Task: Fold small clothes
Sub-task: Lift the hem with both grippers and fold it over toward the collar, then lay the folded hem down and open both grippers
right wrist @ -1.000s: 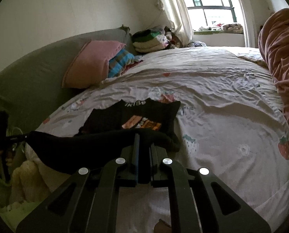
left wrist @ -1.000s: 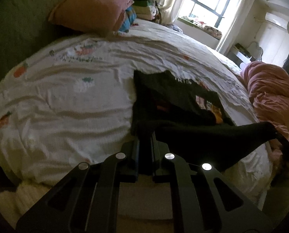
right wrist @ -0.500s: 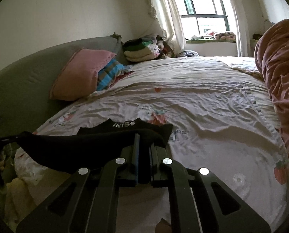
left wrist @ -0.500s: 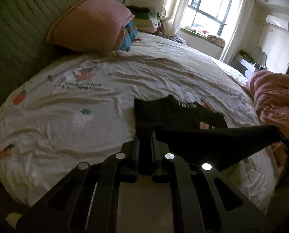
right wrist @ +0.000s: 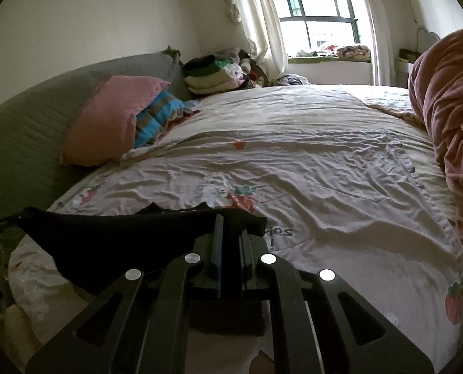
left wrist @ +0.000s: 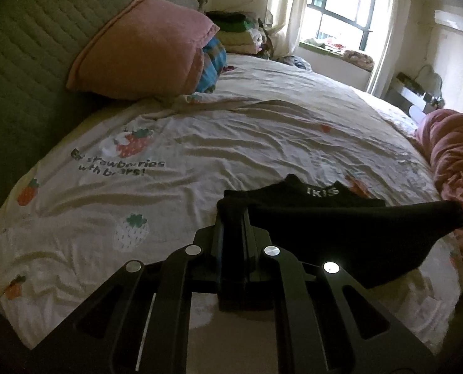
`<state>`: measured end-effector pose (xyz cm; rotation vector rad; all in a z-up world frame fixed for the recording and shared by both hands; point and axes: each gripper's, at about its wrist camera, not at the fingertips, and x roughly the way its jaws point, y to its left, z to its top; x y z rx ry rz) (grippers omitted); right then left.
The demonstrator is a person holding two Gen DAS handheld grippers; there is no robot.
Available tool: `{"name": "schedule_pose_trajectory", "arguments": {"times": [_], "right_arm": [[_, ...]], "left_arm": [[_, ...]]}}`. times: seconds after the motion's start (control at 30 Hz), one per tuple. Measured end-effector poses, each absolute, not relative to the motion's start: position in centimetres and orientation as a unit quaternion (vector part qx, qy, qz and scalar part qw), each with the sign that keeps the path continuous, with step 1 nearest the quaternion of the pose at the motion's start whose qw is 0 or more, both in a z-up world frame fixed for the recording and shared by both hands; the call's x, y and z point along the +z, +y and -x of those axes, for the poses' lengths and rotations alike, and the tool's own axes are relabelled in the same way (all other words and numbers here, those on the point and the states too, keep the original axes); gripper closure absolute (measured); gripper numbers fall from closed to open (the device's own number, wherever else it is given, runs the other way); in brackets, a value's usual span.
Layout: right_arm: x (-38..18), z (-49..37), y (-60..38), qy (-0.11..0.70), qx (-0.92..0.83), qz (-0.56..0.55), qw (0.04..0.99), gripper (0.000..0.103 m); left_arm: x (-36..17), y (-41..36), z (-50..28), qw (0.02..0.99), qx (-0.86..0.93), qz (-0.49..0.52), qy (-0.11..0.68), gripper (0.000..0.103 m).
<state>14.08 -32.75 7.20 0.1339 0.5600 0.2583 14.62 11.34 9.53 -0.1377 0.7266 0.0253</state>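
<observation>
At the near edge of the strawberry-print bed sheet (left wrist: 200, 143), the left tool (left wrist: 231, 218) and right tool (right wrist: 229, 227) each pinch a corner of the small black cotton garment (left wrist: 340, 227), stretched taut and raised. Apparently mid-fold; next, carry this edge far across.

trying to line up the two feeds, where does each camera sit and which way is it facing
Left wrist: sits behind the left tongs, facing across the bed sheet toward the window; the tongs are shut on the black shirt, which stretches off to the right.
Right wrist: sits behind the right tongs, facing the same way up the bed; they are shut on the shirt's other end, which stretches left.
Shared: the shirt, sheet, window, pink pillow and pink duvet.
</observation>
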Motion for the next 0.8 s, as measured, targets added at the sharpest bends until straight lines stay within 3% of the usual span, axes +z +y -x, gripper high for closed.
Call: {"name": "schedule_pose_trajectory", "arguments": {"times": [0.67, 0.8], "right_arm": [[1.1, -22.8, -31.5, 0.352, 0.088, -0.052, 0.931, 0.096], [0.0, -23.6, -31.0, 0.364, 0.081, -0.045, 0.927, 0.094]], "left_arm": [[3.7, 10.7, -21.9, 0.919, 0.04, 0.054, 0.388, 0.1], [2.5, 10.8, -22.6, 0.915, 0.044, 0.056, 0.397, 0.094]]}}
